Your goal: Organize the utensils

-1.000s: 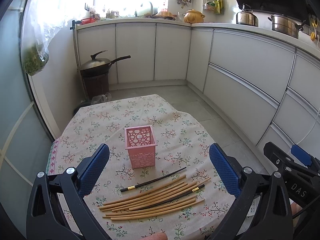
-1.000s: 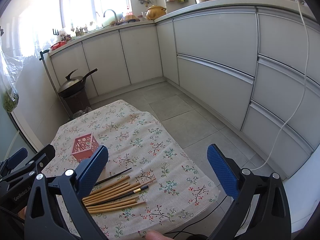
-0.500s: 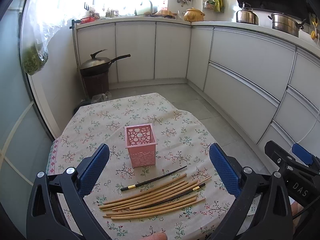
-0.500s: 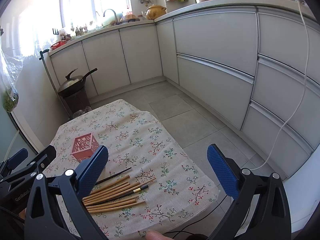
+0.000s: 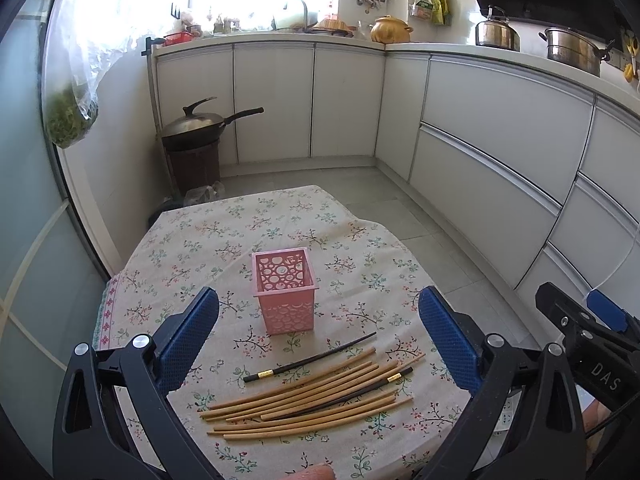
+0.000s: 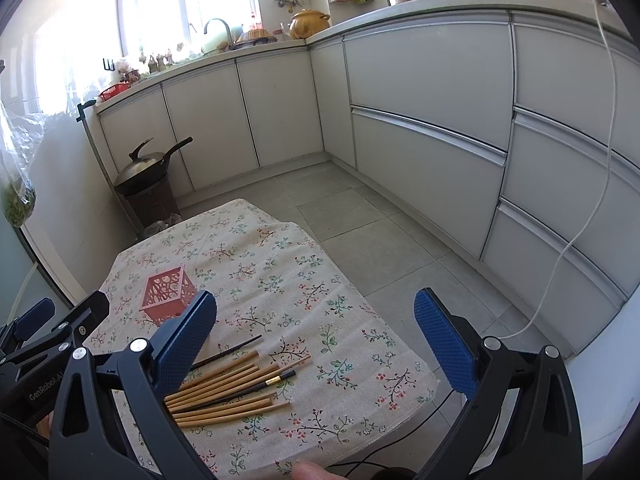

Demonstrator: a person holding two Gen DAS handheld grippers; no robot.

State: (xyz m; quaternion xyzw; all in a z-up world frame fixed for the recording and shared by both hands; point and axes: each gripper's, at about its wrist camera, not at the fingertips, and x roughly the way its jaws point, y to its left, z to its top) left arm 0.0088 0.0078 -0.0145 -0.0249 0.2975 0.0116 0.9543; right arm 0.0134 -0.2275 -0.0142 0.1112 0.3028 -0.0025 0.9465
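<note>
Both tools (image 5: 318, 334) (image 6: 316, 338) gaping wide, pink holder (image 5: 285, 294) empty, chopsticks (image 5: 312, 398) beside it

Left gripper (image 5: 318, 336): black plastic frame, silver screws, blue cross-hatched pads (image 5: 188, 338), white "GenRobot.AI" lettering visible from the right wrist view. Right gripper (image 6: 316, 338): identical black frame and blue textured pads (image 6: 444, 340), marked "DAS", thin black cable trailing; bare skin at frame bottom.

wok (image 5: 196, 130) on stool | kettle (image 5: 497, 34) | bag (image 5: 70, 120), perhaps greens
</note>
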